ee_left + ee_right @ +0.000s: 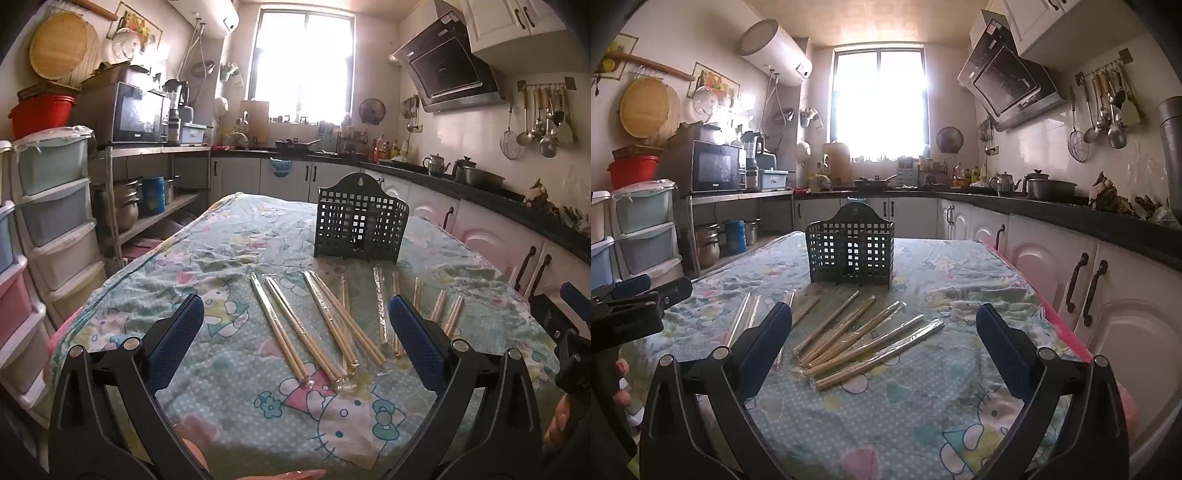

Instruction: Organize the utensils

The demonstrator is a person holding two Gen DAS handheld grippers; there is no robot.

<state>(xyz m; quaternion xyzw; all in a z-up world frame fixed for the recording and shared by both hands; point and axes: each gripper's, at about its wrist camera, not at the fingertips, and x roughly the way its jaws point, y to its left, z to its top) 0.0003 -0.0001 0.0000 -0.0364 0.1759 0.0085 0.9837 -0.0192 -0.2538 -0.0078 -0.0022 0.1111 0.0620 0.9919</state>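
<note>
Several pairs of wooden chopsticks in clear wrappers (325,325) (864,339) lie scattered on the cartoon-print tablecloth (229,398) (916,413). Behind them stands a dark green perforated utensil basket (360,221) (851,249), upright with nothing visible inside. My left gripper (295,328) hovers open above the near side of the chopsticks, nothing between its blue pads. My right gripper (884,339) is likewise open over the chopsticks, holding nothing. The left gripper (639,302) shows at the left edge of the right wrist view, and the right gripper (569,321) at the right edge of the left wrist view.
Plastic drawer units (48,229) and a metal shelf with a microwave (136,114) stand left of the table. White cabinets under a dark counter (1071,225) run along the right, close to the table edge. A person's fingers (557,424) show at the frame edge.
</note>
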